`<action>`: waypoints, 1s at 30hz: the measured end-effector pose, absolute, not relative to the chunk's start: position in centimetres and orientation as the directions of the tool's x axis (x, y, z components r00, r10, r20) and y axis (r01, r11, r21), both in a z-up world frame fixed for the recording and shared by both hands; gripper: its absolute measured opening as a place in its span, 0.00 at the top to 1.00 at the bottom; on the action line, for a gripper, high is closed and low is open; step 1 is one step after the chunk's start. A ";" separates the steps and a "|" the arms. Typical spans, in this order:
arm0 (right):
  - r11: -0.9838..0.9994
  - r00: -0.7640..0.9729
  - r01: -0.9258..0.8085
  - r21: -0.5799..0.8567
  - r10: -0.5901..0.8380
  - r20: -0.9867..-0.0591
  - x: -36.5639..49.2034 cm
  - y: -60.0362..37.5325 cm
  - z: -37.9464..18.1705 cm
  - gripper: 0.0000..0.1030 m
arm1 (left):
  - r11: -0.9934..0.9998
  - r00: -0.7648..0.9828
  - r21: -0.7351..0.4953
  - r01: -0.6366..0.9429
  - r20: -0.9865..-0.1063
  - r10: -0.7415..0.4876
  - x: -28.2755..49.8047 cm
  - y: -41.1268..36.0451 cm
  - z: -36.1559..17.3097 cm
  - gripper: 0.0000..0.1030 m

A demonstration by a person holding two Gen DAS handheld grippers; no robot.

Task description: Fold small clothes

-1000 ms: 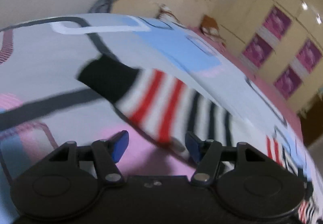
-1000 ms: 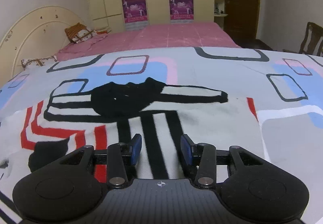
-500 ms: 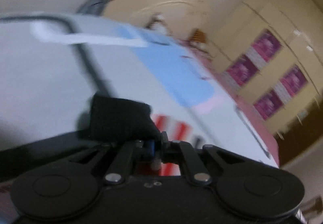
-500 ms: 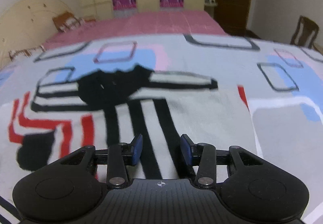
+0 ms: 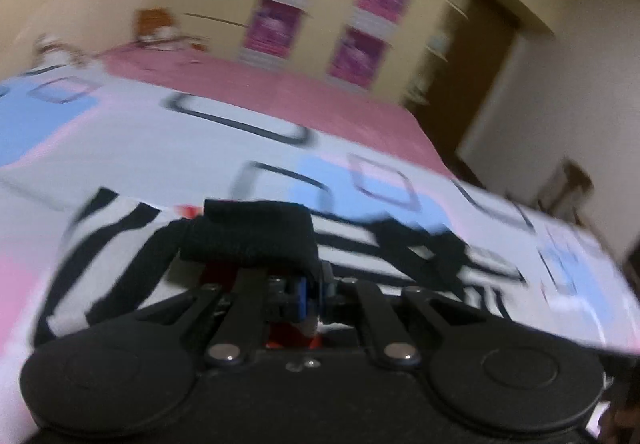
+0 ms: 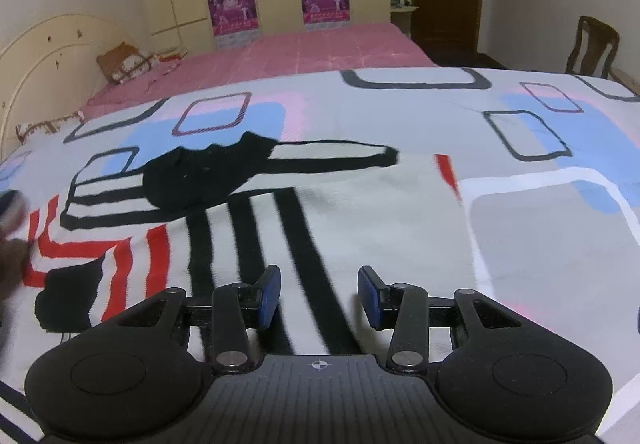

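A grey bedspread with blue, pink and black squares (image 6: 540, 236) lies under everything. On it, spread flat near me, rests the white knitted sweater with black and red stripes (image 6: 360, 220). My left gripper (image 5: 310, 286) clenches its black cuff (image 5: 248, 236); my right gripper (image 6: 319, 296) hovers released above the sweater.

left view motion-blurred, striped sweater (image 6: 320, 228) cut off at left edge
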State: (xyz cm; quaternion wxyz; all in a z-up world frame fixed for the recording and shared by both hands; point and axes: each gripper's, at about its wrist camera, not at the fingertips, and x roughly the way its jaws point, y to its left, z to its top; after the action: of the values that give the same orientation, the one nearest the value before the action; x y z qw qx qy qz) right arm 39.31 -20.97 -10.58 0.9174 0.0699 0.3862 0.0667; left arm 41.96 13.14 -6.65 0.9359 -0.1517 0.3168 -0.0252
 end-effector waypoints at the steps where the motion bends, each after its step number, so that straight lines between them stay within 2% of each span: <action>1: 0.980 0.695 -0.066 0.186 0.178 -0.697 39.2 -21.4 -10.4 0.59 | 0.956 0.791 -0.291 -0.019 -0.590 -0.164 42.2 11.7 -6.8 0.95; 4: 0.977 0.699 -0.059 0.205 0.188 -0.691 38.6 -23.0 -10.2 0.59 | 0.964 0.764 -0.258 0.065 -0.608 -0.215 43.1 7.2 -7.1 0.95; 11: 0.968 0.704 -0.029 0.251 0.198 -0.682 36.8 -26.8 -9.8 0.59 | 0.968 0.687 -0.155 0.197 -0.683 -0.250 44.1 -0.7 -9.0 0.94; 13: 0.964 0.697 -0.024 0.263 0.205 -0.687 36.5 -27.9 -9.7 0.58 | 0.965 0.650 -0.130 0.229 -0.717 -0.251 44.3 -2.6 -9.9 0.81; 14: 0.962 0.694 -0.030 0.270 0.214 -0.688 36.3 -28.3 -9.7 0.43 | 0.960 0.634 -0.133 0.247 -0.727 -0.264 44.4 -3.3 -10.4 0.68; 15: 0.961 0.697 -0.028 0.274 0.215 -0.684 36.0 -28.8 -9.6 0.22 | 0.956 0.628 -0.138 0.260 -0.728 -0.276 44.1 -4.1 -10.7 0.58; 18: 0.958 0.720 -0.037 0.284 0.223 -0.658 35.1 -29.9 -9.0 0.20 | 0.931 0.630 -0.180 0.316 -0.694 -0.348 43.4 -5.6 -11.0 0.39; 20: 0.955 0.728 -0.034 0.294 0.225 -0.648 34.8 -30.4 -8.8 0.20 | 0.904 0.612 -0.245 0.351 -0.670 -0.420 43.2 -6.0 -11.3 0.39; 22: 0.948 0.732 -0.028 0.317 0.236 -0.639 34.6 -30.8 -8.6 0.21 | 0.897 0.621 -0.262 0.357 -0.651 -0.437 42.8 -6.3 -11.4 0.40; 24: 0.941 0.730 -0.026 0.337 0.249 -0.637 34.6 -30.7 -8.5 0.33 | 0.910 0.658 -0.250 0.331 -0.630 -0.412 42.1 -5.8 -10.9 0.44; 26: 0.927 0.720 -0.027 0.375 0.278 -0.635 34.8 -30.5 -8.6 0.39 | 0.932 0.704 -0.235 0.275 -0.611 -0.362 41.0 -4.3 -9.8 0.44; 30: 0.889 0.687 -0.039 0.456 0.355 -0.634 35.8 -29.0 -9.4 0.39 | 0.967 0.742 -0.194 0.167 -0.621 -0.253 38.2 0.9 -8.6 0.49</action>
State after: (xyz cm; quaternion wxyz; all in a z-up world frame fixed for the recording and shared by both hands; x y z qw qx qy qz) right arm 35.78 -29.03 -9.44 0.8946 0.2083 0.3797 0.1100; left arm 38.16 0.90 -8.60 0.9310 -0.0630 0.3414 -0.1127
